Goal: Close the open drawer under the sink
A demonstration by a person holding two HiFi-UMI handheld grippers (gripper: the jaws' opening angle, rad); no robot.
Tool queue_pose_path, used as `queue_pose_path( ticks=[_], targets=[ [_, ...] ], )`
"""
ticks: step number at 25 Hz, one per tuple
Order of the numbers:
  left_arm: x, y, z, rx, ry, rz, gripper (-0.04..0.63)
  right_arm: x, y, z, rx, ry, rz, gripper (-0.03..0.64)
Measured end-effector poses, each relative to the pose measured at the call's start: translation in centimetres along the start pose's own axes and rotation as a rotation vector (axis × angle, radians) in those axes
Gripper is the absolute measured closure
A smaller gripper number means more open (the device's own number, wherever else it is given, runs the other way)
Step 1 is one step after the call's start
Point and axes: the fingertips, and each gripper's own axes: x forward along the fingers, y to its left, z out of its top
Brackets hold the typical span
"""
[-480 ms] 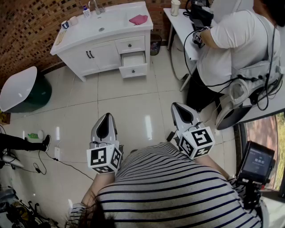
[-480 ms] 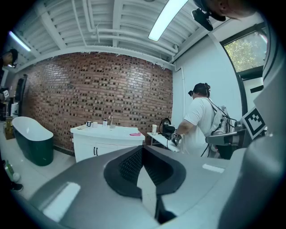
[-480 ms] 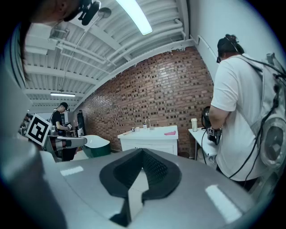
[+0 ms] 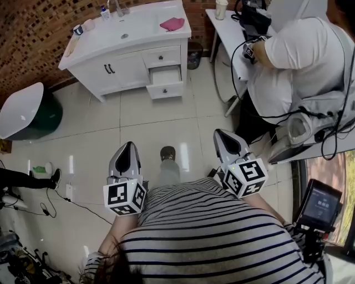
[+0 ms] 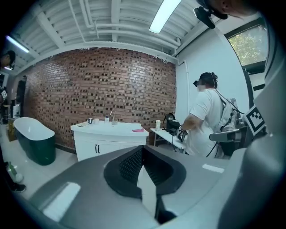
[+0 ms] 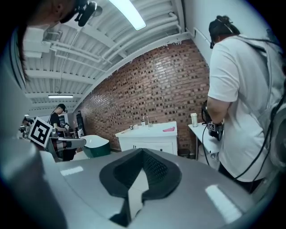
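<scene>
1. Stepping into sight since half a second ago, the wearer's shoe [image 4: 167,153] now rests on the tiled floor [image 4: 150,119] between the two tools. None showed there before. The left tool [image 4: 129,144] has slipped slightly toward 7 o'clock in the head view, while the right tool [image 4: 218,132] sits about where it was.
2. Left tool: its jaws are narrow, with the tips meeting and nothing between them. It is held low at 7 o'clock of the head view's centre, with its nose aimed toward 12 o'clock.
3. Right tool: its jaws are likewise closed tip to tip and empty. It sits at 4 o'clock of the centre and points toward 12 o'clock.
4. The drawer [image 4: 166,75] lies at 12 o'clock from the tools, well apart from both across the bare tiles. It stands pulled out of the right-hand column of the white vanity [image 4: 125,69], just below a closed drawer, and its inside shows.
5. On top of the vanity is the sink [image 4: 126,36], with a pink cloth [image 4: 172,24] at 2 o'clock of it.
6. A white and green bathtub [image 4: 25,111] stands at 10 o'clock.
7. Another person [image 4: 299,55] in a white shirt stands at 2 o'clock beside a white desk [image 4: 224,33], which carries a cup [image 4: 221,8].
</scene>
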Motion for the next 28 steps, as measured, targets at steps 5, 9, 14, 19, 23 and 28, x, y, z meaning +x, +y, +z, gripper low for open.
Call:
queue_pose_path(
  ticks=[5,9,14,19,23,28],
  targets=[
    [7.7,3.9,-0.3,-0.005,0.013,-0.014,0.58,7.5,-1.5,0.3,-0.029,0.01,-0.005,0.616],
    [18.2,6.2,1.4,-0.007,0.029,-0.084,0.58,16.4,-4.1,2.7,-0.026,0.012,-0.037,0.615],
    [30.5,10.0,3.9,0.015,0.073,-0.21,0.58,28.8,-6.0,6.1,0.011,0.036,-0.052,0.616],
    [40.6,13.5,3.8,0.004,0.134,-0.244,0.58,37.7,-8.7,6.6,-0.005,0.112,-0.076,0.615],
    [45.9,14.8,1.5,-0.05,0.14,-0.264,0.58,42.9,-10.5,2.6,-0.024,0.19,-0.052,0.615],
    [51.3,16.1,-5.2,-0.101,0.091,-0.275,0.58,50.6,-14.0,-7.3,-0.138,0.168,-0.032,0.615]
  ],
)
